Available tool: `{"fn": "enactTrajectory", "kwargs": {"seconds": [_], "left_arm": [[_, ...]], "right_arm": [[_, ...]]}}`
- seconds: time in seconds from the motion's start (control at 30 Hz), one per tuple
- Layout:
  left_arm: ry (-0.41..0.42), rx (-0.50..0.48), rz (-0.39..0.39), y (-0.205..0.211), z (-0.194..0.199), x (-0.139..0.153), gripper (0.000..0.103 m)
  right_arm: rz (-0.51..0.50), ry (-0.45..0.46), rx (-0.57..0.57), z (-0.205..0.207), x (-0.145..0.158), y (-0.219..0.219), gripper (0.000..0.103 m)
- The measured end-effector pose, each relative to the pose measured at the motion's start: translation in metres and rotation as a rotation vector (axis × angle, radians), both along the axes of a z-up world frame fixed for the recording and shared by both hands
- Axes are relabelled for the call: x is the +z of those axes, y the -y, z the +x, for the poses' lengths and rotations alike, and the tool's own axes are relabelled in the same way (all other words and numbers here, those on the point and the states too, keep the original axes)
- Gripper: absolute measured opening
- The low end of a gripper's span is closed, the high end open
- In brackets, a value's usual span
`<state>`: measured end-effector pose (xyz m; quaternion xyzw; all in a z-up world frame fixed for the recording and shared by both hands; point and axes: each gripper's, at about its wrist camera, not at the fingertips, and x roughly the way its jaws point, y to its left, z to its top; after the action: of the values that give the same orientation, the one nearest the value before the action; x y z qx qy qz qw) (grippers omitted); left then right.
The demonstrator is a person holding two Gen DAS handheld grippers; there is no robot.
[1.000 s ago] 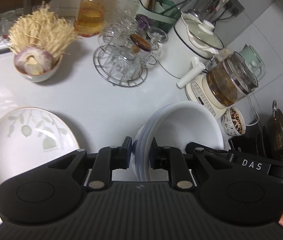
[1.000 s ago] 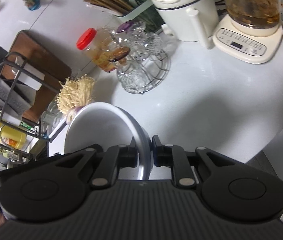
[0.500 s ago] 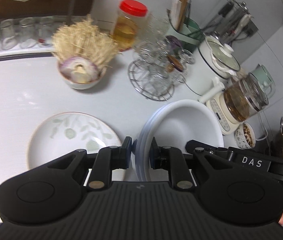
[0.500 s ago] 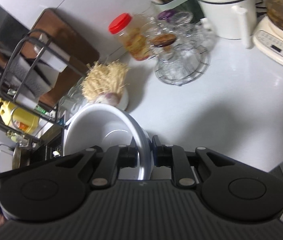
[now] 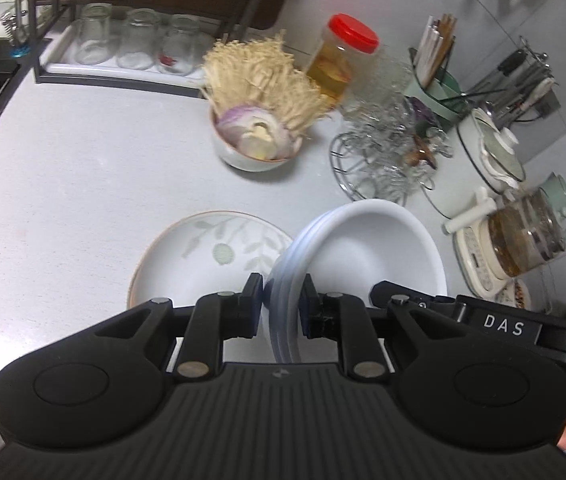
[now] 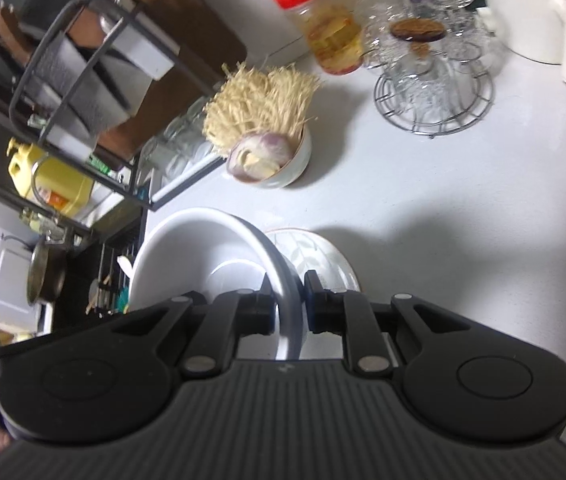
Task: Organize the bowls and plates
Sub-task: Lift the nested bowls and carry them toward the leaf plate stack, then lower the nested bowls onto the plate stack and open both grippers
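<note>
Carried over the leaf plate (image 5: 211, 256), white bowl (image 5: 367, 252) stays rim-pinched by both tools (image 5: 281, 308) (image 6: 287, 304).

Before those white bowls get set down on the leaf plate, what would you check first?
1. Left gripper jaws pinch the stacked white bowls' rim: ok.
2. Right gripper jaws pinch the opposite rim: ok.
3. Leaf-patterned plate bare: ok.
4. Bowls centred over plate: not ok, they overlap only its edge.
5. Onion and mushroom bowl clear of the plate: ok.
6. Height above plate: cannot tell.
</note>
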<state>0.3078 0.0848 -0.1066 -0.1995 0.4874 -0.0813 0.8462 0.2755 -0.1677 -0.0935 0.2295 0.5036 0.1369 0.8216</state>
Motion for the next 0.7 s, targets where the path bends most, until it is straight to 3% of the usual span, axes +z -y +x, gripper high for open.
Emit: {"fn": "enactTrajectory", "kwargs": {"seconds": [0.33,0.7], "left_arm": [[-0.069,0.093,-0.025,-0.021,0.0,-0.054,0.021],[-0.089,0.103,-0.005,-0.027,0.006,-0.091,0.023]], "right_arm": [[-0.042,-0.061,0.074,0.021,-0.04,-0.028,0.017],[-0.081,-0.076,0.121,0.031,-0.074,-0.043,0.017]]}}
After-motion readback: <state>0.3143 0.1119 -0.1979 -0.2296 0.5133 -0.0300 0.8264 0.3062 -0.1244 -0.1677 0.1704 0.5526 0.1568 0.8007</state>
